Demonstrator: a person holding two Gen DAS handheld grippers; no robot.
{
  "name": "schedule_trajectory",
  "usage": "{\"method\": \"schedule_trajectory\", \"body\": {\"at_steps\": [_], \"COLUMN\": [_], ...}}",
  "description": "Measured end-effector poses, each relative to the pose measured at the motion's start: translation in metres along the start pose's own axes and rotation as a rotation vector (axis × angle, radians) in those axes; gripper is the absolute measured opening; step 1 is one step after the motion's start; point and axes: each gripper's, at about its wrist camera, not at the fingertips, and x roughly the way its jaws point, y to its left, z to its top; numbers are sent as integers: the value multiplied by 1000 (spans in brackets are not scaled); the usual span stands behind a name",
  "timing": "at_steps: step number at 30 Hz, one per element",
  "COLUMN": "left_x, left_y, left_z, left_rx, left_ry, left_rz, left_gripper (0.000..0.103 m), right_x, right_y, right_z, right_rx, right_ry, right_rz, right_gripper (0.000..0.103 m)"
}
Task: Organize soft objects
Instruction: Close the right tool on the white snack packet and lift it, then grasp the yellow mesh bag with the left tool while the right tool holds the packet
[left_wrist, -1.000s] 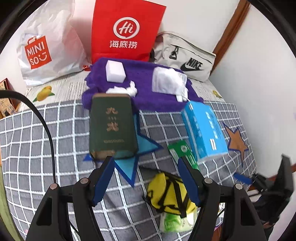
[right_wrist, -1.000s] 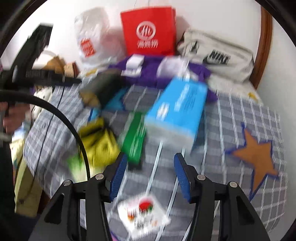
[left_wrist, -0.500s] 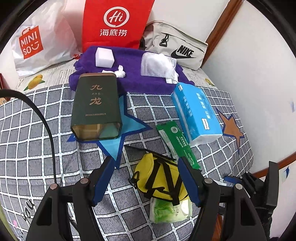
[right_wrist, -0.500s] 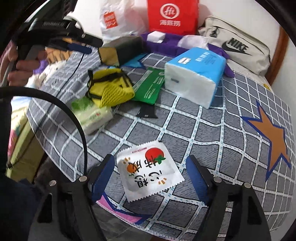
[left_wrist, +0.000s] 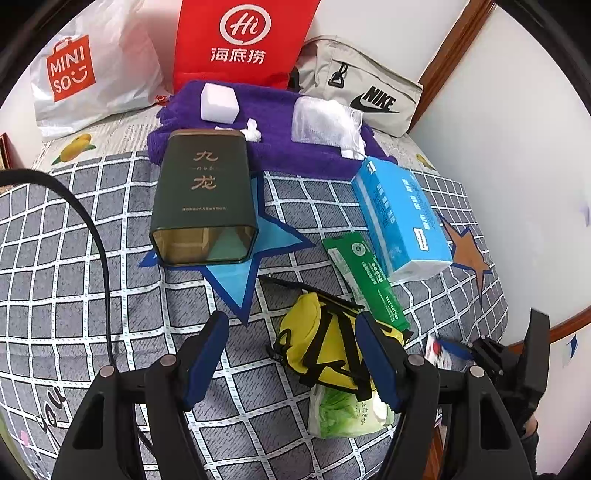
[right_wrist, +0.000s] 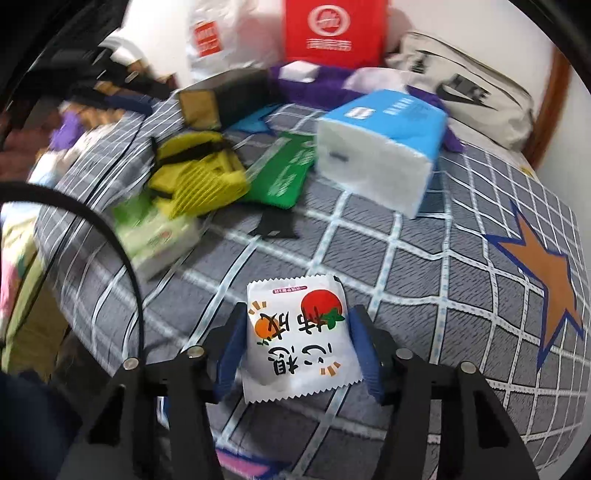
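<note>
- Right gripper (right_wrist: 295, 347): jaws closing around white snack sachet (right_wrist: 297, 338) near the bed's front edge; pads beside its sides, no firm pinch visible yet.
- Left gripper (left_wrist: 291, 358): jaws apart, empty, hovering above yellow pouch (left_wrist: 325, 347).
- Looks like early stage: blue tissue pack (left_wrist: 402, 218), green packet (left_wrist: 364, 273), green wipes pack (left_wrist: 343, 413) lie loose on checked bedspread (left_wrist: 74, 258).
- Open green tin (left_wrist: 203, 199) appears empty.
</note>
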Motion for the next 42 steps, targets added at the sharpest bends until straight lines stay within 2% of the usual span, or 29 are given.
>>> {"method": "schedule_trajectory", "body": {"at_steps": [9, 13, 16, 22, 26, 29, 31, 35, 38, 39, 42], "left_x": [-4, 0, 8, 29, 34, 38, 38, 35, 43, 47, 53], "left_y": [-3, -17, -30, -39, -51, -51, -44, -31, -30, -29, -24], "left_z": [-14, -22, -25, -23, -24, -24, -24, -16, -10, -8, -7], "left_rx": [46, 122, 175, 170, 245, 257, 235, 194, 199, 199, 191], "left_ry": [1, 10, 3, 55, 40, 47, 49, 21, 22, 20, 30], "left_rz": [-9, -44, -28, -64, -36, 6, 27, 13, 52, 83, 74], "left_gripper": [69, 76, 78, 78, 84, 84, 84, 84, 83, 82, 58], "right_x": [5, 1, -5, -8, -7, -7, -7, -5, -1, -1, -4], "right_y": [-13, -19, -19, -22, -27, -27, -27, -27, -26, -26, -23], "right_z": [11, 12, 13, 12, 10, 9, 9, 8, 8, 8, 8], "right_rx": [123, 157, 161, 167, 185, 181, 182, 185, 183, 182, 163], "right_ry": [-37, -37, -46, -48, -49, -47, -49, -49, -41, -41, -49], "right_rz": [-88, -83, -81, -79, -75, -73, -72, -64, -55, -58, -66], "right_gripper": [50, 50, 50, 50, 50, 51, 51, 51, 51, 51, 51]}}
